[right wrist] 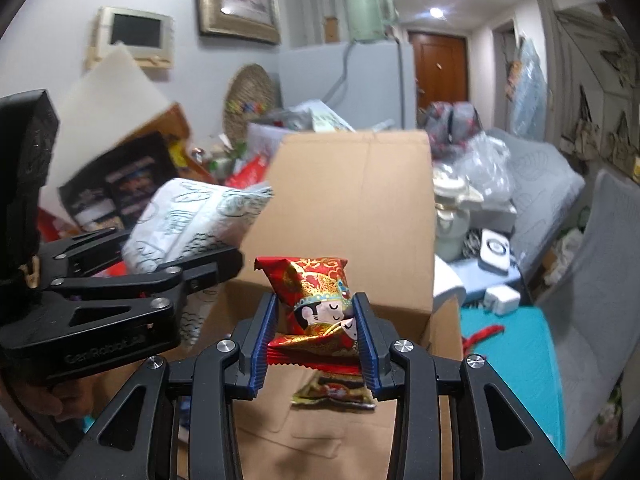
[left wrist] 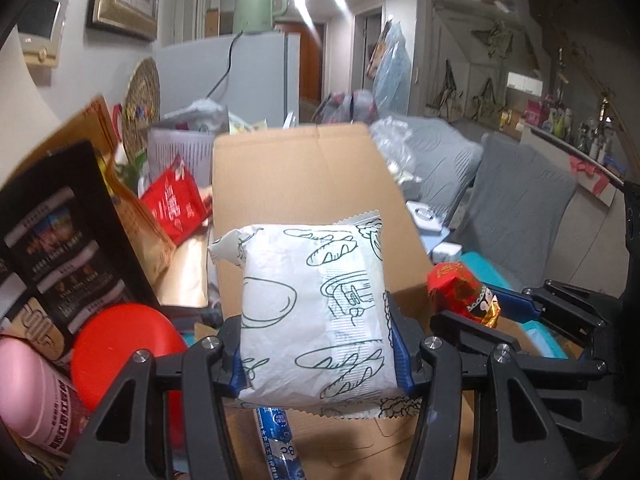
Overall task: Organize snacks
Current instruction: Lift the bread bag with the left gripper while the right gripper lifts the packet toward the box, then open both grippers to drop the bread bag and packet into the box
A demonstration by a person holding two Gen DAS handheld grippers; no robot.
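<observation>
My left gripper [left wrist: 318,356] is shut on a white snack packet [left wrist: 316,300] printed with green bread drawings, its blue pads pressing both sides. It hangs over an open cardboard box [left wrist: 304,176] with its far flap upright. A blue stick packet [left wrist: 276,440] lies in the box below. My right gripper [right wrist: 316,344] is shut on a red and gold packet [right wrist: 316,296] with cartoon faces, also above the box [right wrist: 352,200]. A gold packet [right wrist: 332,392] lies on the box floor. The right wrist view shows the left gripper [right wrist: 176,248] with the white packet [right wrist: 192,216] at left.
Left of the box stand a black carton [left wrist: 60,240], a red round lid [left wrist: 124,344], a pink bottle [left wrist: 32,392], a red pouch [left wrist: 176,200] and a grey basket [left wrist: 180,152]. To the right lie a teal surface [right wrist: 512,352] and grey sofa cushions [left wrist: 516,200].
</observation>
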